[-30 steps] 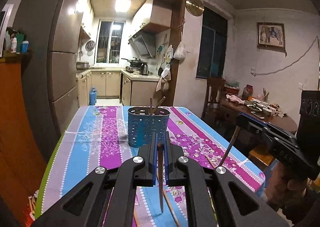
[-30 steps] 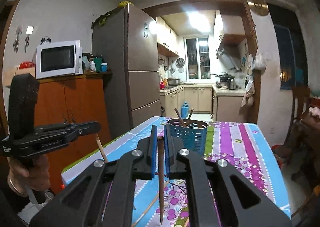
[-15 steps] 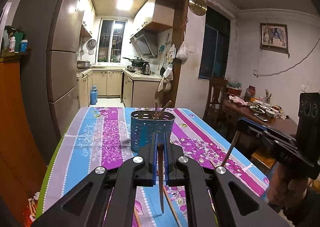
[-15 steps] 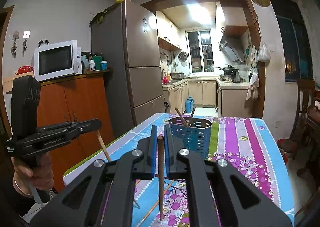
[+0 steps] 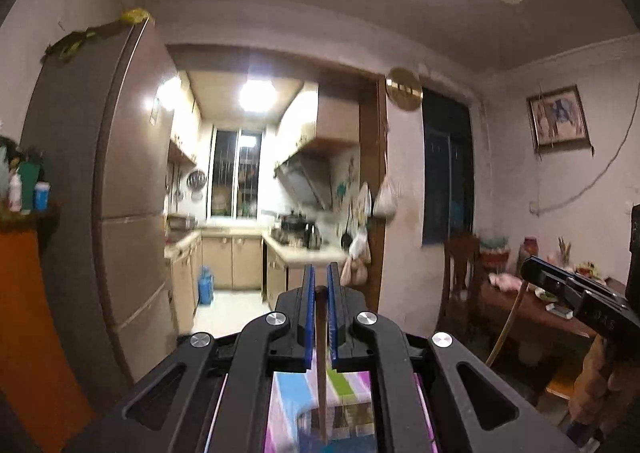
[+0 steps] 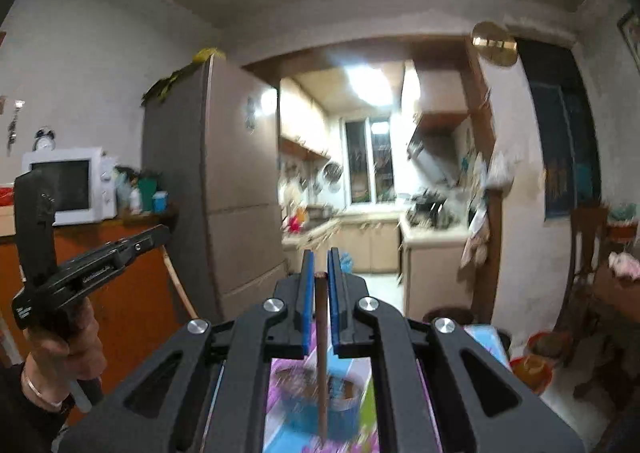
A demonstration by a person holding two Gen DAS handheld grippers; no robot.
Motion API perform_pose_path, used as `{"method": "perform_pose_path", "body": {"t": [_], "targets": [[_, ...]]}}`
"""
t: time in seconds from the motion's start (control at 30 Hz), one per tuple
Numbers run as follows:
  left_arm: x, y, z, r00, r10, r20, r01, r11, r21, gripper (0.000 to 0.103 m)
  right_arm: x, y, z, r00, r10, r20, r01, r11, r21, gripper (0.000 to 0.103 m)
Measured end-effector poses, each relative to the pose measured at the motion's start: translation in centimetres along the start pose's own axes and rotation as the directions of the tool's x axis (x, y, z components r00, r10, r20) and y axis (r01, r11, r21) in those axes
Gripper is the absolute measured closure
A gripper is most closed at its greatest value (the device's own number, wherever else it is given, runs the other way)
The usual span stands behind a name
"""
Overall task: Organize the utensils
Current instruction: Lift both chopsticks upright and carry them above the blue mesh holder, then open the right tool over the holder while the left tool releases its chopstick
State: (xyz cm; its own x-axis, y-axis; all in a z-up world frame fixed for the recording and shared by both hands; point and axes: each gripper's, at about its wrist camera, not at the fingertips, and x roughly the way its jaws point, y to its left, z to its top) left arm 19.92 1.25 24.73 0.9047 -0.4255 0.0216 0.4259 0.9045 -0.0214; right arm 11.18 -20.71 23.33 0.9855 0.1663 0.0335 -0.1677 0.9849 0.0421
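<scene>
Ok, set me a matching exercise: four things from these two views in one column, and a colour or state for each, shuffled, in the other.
Things:
1. left hand-held gripper
2. utensil holder
3. microwave
4. round wall disc

Colour or state:
A. gold
B. white
C. shut on a chopstick
D. blue

Pairs: 1-C, 2-D, 3-B, 4-A

A table [image 6: 288,373] in a blurred striped floral cloth of purple, blue and green carries a blue perforated utensil holder [image 6: 304,409] standing upright
</scene>
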Motion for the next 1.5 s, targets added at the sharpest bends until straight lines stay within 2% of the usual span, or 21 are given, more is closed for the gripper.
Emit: {"method": "perform_pose_path", "body": {"t": [0.17,0.27,0.4,0.63,0.77,0.83,0.87,0.9,1.03,1.1,1.13,1.17,1.23,1.4,1.5], "targets": [[5.7,-0.1,0.0,1.0,-0.008,0.008,0.008,1.0,0.001,0.096,5.2,-1.7,-0.1,1.0,-0.005,0.024,0.005,1.0,0.018,0.098],[8.8,0.1,-2.0,0.999,-0.018,-0.027,0.018,1.0,-0.003,0.096,8.3,-2.7,-2.1,1.0,-0.009,-0.01,0.009,0.999,0.041,0.098],[12.3,0.7,-6.2,0.992,-0.024,-0.12,0.024,1.0,-0.001,0.096,11.2,-3.5,-5.5,0.997,0.0,-0.08,0.005,0.998,0.069,0.098],[14.9,2.0,-12.9,0.972,-0.005,-0.234,0.007,1.0,0.009,0.096,13.8,-3.1,-11.8,0.976,-0.005,-0.216,0.02,0.998,0.065,0.098],[15.1,2.8,-15.0,0.963,0.01,-0.27,-0.011,1.0,-0.005,0.096,14.4,-2.9,-13.0,0.963,-0.007,-0.271,0.028,0.997,0.073,0.095],[14.4,3.2,-14.9,0.964,0.018,-0.265,-0.02,1.0,-0.008,0.096,14.1,-2.6,-12.7,0.965,-0.02,-0.262,0.036,0.998,0.059,0.084],[14.1,3.3,-14.7,0.965,0.018,-0.26,-0.023,1.0,-0.014,0.096,13.4,-2.6,-12.0,0.971,-0.028,-0.237,0.043,0.997,0.058,0.074],[13.3,3.8,-14.1,0.969,0.022,-0.246,-0.028,0.999,-0.022,0.095,12.8,-2.8,-11.4,0.975,-0.029,-0.221,0.044,0.997,0.063,0.071],[8.5,5.3,-10.5,0.988,0.034,-0.149,-0.04,0.998,-0.043,0.095,8.7,-3.6,-8.0,0.99,-0.055,-0.131,0.062,0.997,0.053,0.071],[5.5,6.0,-8.8,0.994,0.044,-0.099,-0.049,0.998,-0.044,0.092,5.3,-4.3,-6.2,0.994,-0.067,-0.084,0.07,0.997,0.034,0.071],[4.0,6.3,-8.1,0.996,0.053,-0.077,-0.056,0.998,-0.04,0.084,4.0,-4.5,-5.7,0.995,-0.074,-0.07,0.075,0.997,0.024,0.071],[2.3,6.6,-7.6,0.996,0.068,-0.056,-0.07,0.997,-0.034,0.069,2.0,-4.7,-5.2,0.995,-0.086,-0.055,0.086,0.996,0.005,0.071],[-1.8,7.4,-6.8,0.996,0.087,-0.019,-0.087,0.996,-0.019,0.061,-2.0,-5.0,-4.5,0.993,-0.114,-0.04,0.113,0.993,-0.024,0.071],[-9.8,8.0,-7.0,0.989,0.149,-0.008,-0.148,0.987,0.068,0.061,-10.8,-4.8,-4.5,0.982,-0.189,-0.031,0.186,0.979,-0.083,0.069],[-13.9,8.2,-8.4,0.979,0.201,-0.028,-0.196,0.973,0.124,0.061,-15.4,-4.3,-6.1,0.972,-0.229,-0.06,0.223,0.97,-0.092,0.067]]}}
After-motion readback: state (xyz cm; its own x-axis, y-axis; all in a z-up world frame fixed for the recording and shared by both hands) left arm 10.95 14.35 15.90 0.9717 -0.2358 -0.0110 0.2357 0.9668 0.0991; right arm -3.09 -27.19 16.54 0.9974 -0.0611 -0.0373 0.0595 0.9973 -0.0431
